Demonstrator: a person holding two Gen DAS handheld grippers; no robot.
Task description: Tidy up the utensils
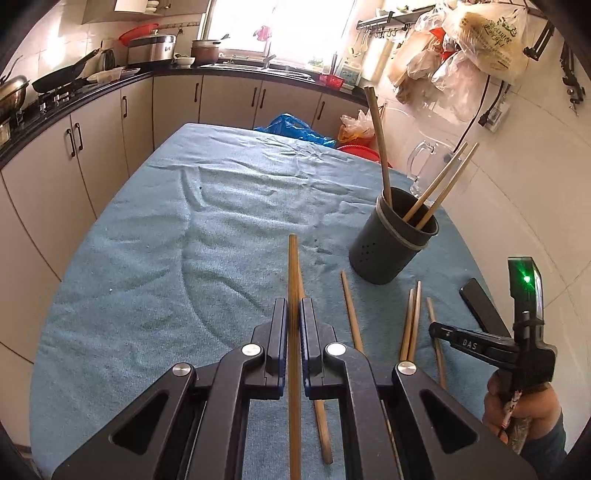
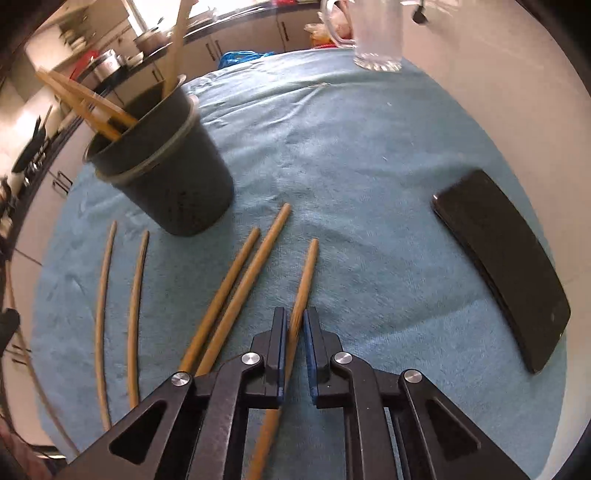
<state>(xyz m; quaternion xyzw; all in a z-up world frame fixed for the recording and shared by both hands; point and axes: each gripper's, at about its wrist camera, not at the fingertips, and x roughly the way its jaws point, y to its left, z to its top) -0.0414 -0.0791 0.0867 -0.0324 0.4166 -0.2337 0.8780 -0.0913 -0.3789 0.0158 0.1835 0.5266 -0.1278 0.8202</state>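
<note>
Left fingers (image 1: 293, 314): my black pads with blue inner faces are closed on one wooden chopstick (image 1: 293, 266); the round, tan, smooth shaft runs straight forward between them, its tip raised above the cloth.
Right fingers (image 2: 295, 325): narrowed around a second chopstick (image 2: 308, 273) that lies in the gap; it sits against the left pad, and I cannot tell whether the right pad touches it.
Loose chopsticks: a pair lying side by side (image 2: 243, 280), just left of my right fingers; two thinner-looking ones (image 2: 118, 295) further left, bent by the lens. All lie flat on the cloth.
Utensil holder (image 1: 393, 236): dark matte cylinder with small drain holes low on its wall and a pale band below the rim, upright; three chopsticks lean inside it (image 1: 436, 188).
Tabletop (image 1: 184, 221): covered in blue-green terry cloth, nubby and wrinkled.
Phone (image 2: 506, 262): flat glossy black slab, right of my right fingers, well apart from the chopsticks.
Glass mug (image 2: 375, 33): clear, handled, at the far edge.
</note>
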